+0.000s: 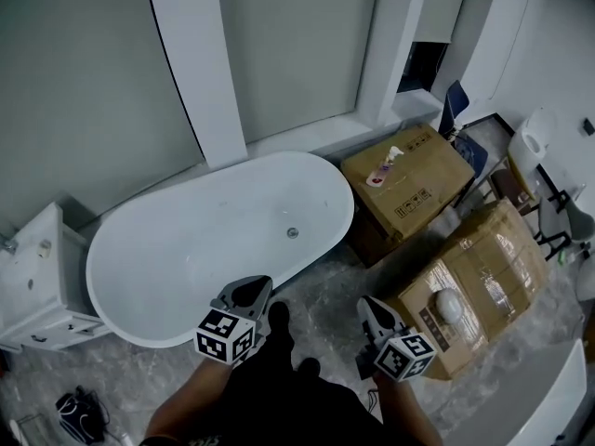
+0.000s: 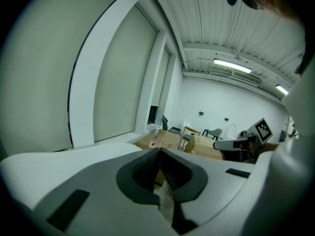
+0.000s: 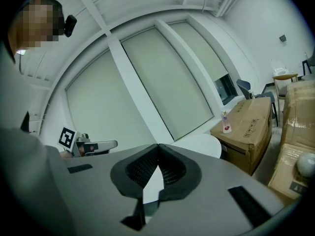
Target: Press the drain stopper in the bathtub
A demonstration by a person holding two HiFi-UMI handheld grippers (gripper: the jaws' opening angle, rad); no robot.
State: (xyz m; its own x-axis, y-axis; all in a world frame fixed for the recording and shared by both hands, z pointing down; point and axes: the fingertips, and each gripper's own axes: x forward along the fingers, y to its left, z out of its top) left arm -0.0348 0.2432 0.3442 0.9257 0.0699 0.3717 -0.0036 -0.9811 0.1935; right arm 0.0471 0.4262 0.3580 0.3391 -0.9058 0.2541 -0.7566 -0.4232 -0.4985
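Observation:
A white oval bathtub [image 1: 214,249] stands on the floor below the window wall. Its small round metal drain stopper [image 1: 292,233] sits in the tub's bottom, right of the middle. My left gripper [image 1: 249,291] is held over the tub's near rim, short of the stopper and apart from it, jaws shut and empty. To its right, my right gripper [image 1: 370,308] hovers above the floor beside the tub, also shut on nothing. In the left gripper view, the left gripper [image 2: 159,152] points toward the boxes. The right gripper [image 3: 158,146] sees the tub's end [image 3: 204,144].
Two cardboard boxes [image 1: 414,189] [image 1: 483,277] stand right of the tub; a small bottle [image 1: 384,167] lies on the far one, a white round object [image 1: 448,305] on the near one. A white cabinet [image 1: 37,282] flanks the tub's left end. A toilet [image 1: 535,137] is far right.

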